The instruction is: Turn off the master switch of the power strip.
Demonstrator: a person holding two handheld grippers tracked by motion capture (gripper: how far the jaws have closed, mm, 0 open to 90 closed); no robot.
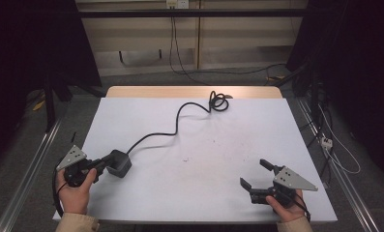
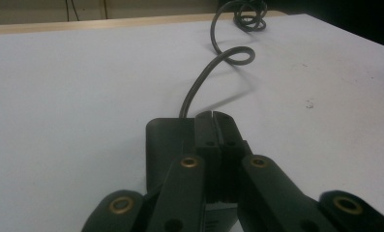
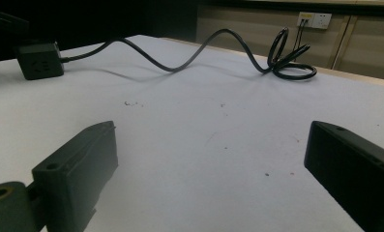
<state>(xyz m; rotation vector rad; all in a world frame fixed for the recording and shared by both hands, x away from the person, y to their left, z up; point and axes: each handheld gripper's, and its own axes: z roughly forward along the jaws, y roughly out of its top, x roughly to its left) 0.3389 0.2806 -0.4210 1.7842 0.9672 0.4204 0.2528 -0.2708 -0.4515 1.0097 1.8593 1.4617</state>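
No readable text, label, brand, number or sign is showing on anything in these views; any marks present are appearing too small or blurred.

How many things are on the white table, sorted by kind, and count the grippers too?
Black socket cube: 1
Black cable, running from the cube to a coil at the table's far edge: 1
Grippers: 2, left gripper shut, tips at the cube; right gripper open
Total: 4
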